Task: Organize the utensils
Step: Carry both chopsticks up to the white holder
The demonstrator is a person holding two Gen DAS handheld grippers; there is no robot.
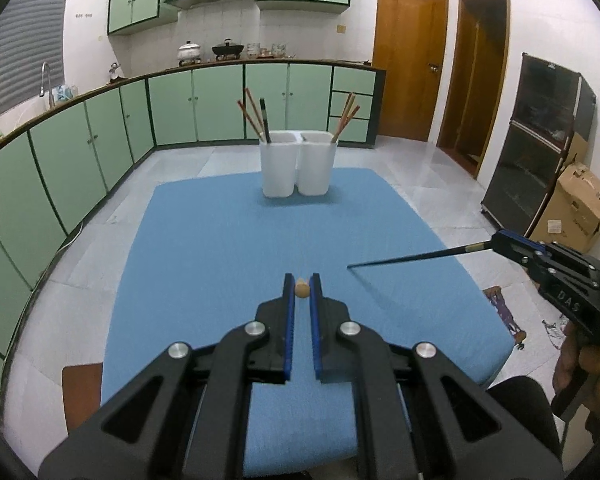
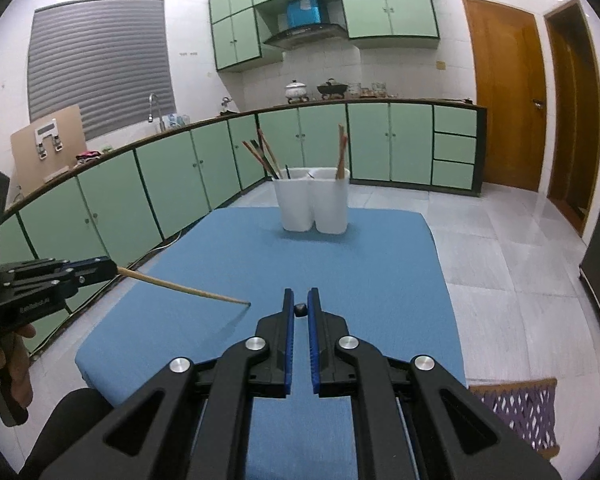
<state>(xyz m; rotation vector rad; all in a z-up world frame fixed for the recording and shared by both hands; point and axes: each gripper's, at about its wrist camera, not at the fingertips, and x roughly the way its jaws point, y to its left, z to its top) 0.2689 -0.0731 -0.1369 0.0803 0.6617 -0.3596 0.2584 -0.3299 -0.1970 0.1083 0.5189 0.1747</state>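
Two white holders [image 1: 296, 164] [image 2: 315, 204] stand side by side at the far end of the blue table [image 1: 228, 248] [image 2: 372, 272], each with chopsticks standing in it. My left gripper [image 1: 302, 289] is shut on a light wooden chopstick [image 1: 302, 289], seen end-on; the right wrist view shows it [image 2: 184, 290] slanting down with its tip on the cloth. My right gripper [image 2: 300, 310] is shut on a black chopstick [image 2: 300, 310], seen end-on; the left wrist view shows it [image 1: 416, 258] slanting down to the cloth.
Green cabinets [image 1: 80, 160] run along the left and back walls. A dark appliance [image 1: 540, 148] and a cardboard box [image 1: 576, 208] stand at the right. A wooden stool [image 1: 82, 392] sits by the table's near left corner. A woven mat [image 2: 520, 412] lies on the floor.
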